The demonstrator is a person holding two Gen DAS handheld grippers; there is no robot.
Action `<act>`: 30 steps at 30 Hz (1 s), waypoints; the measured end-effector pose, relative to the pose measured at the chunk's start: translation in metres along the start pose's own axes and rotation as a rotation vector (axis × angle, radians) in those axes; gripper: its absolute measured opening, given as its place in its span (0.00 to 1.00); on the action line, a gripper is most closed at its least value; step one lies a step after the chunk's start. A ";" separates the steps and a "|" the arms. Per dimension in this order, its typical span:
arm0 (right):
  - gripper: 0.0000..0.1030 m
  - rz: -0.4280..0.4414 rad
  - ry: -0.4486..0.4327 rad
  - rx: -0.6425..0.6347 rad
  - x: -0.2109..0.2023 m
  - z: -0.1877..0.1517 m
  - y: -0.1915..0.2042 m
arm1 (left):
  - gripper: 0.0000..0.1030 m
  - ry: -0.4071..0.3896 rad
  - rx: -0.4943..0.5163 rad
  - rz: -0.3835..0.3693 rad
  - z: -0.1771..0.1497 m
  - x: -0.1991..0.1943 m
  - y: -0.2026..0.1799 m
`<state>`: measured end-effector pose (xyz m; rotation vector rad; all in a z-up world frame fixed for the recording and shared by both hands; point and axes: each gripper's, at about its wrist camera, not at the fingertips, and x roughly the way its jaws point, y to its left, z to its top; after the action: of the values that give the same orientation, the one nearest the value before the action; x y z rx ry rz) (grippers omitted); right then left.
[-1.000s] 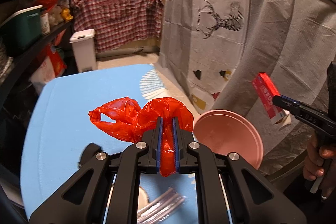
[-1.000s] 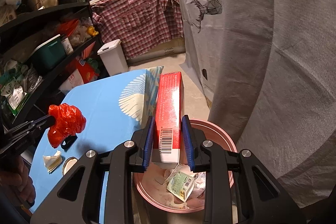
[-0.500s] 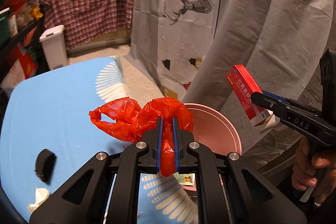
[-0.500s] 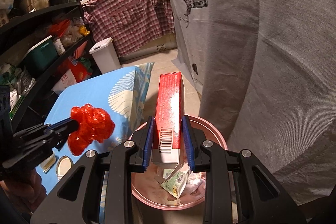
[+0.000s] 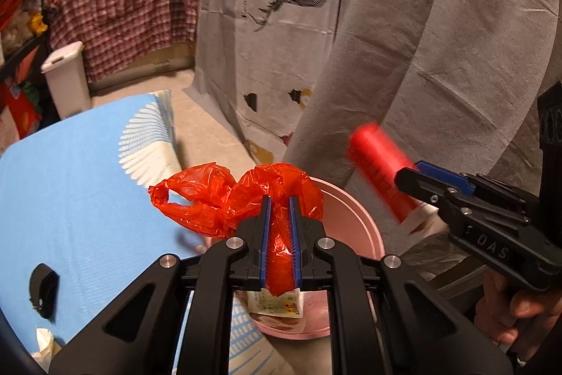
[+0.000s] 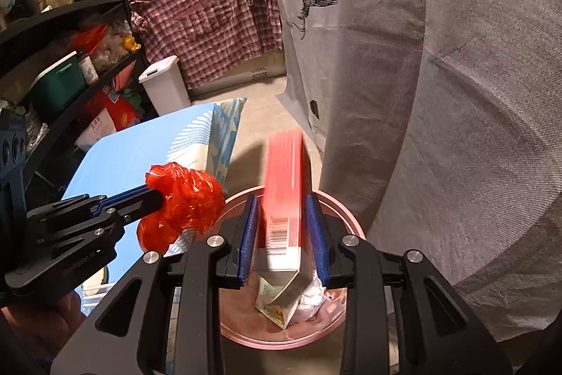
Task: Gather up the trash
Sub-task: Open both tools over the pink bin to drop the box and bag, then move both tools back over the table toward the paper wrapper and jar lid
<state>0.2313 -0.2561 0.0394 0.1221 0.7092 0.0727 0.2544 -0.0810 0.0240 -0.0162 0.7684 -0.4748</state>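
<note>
**Both grippers over the bin, box sliding out**

The left gripper (image 5: 279, 213) has its jaws pinched on a crumpled red bag (image 5: 232, 199). Most of the bag bunches up past the fingertips and spills out to their left, and a strip of it runs back between the blue pads (image 5: 264, 241). Below and just ahead of those fingers sits the pink bin (image 5: 351, 220), with a printed wrapper (image 5: 275, 301) lying inside right under the jaws. Off to the gripper's lower left, on the blue table (image 5: 70, 185), there's a small black thing (image 5: 44, 289) I can't make out.

The right gripper (image 6: 282, 234) has just been opening its jaws. The red box (image 6: 284, 199) sits between them, smeared with motion blur, and there's a visible gap between it and each blue pad (image 6: 249, 234), so nothing's squeezing it. Its barcode end points down toward the bin (image 6: 344, 217), which is directly under the fingers with a yellow-green carton (image 6: 281, 301) and some crumpled white paper (image 6: 312, 290) in it. From this gripper the bag (image 6: 182, 202) hangs just to the left, beside the bin's rim.
</note>
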 end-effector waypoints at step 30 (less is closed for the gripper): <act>0.20 0.215 0.010 -0.133 -0.005 -0.032 0.101 | 0.24 -0.148 -0.147 0.171 -0.038 -0.134 0.120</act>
<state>0.2046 -0.1539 0.0322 0.0706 0.6976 0.3258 0.1949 0.0884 0.0632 -0.1207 0.6521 -0.2512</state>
